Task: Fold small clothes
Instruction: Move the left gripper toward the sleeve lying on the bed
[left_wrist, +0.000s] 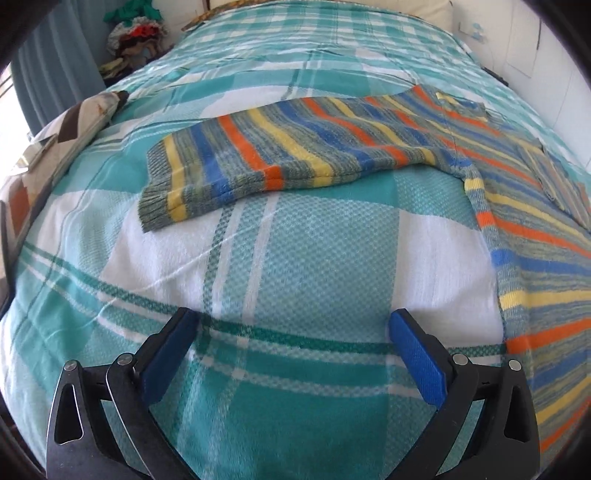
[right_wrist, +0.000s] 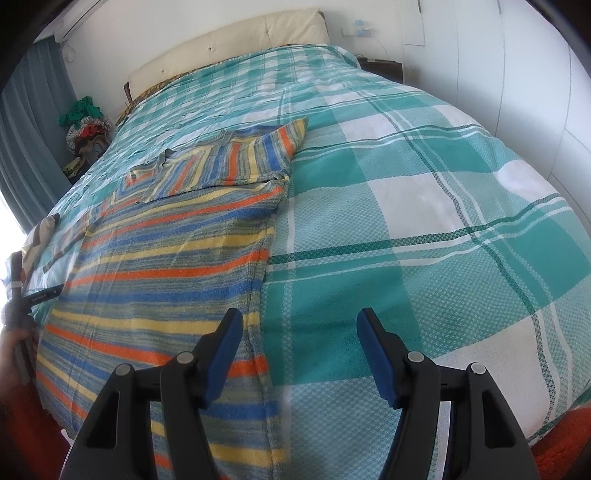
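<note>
Two open tools (left_wrist: 293, 325) (right_wrist: 300, 325), striped sweater (right_wrist: 177, 251), plaid bedspread (right_wrist: 424, 221), no legible writing

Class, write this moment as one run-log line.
striped sweater: flat on bed, one sleeve folded in | left gripper: open, empty | right gripper: open, empty

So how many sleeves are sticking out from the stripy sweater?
1: the sleeve stretches sideways across the blanket. The other sleeve is folded over the sweater.
</note>
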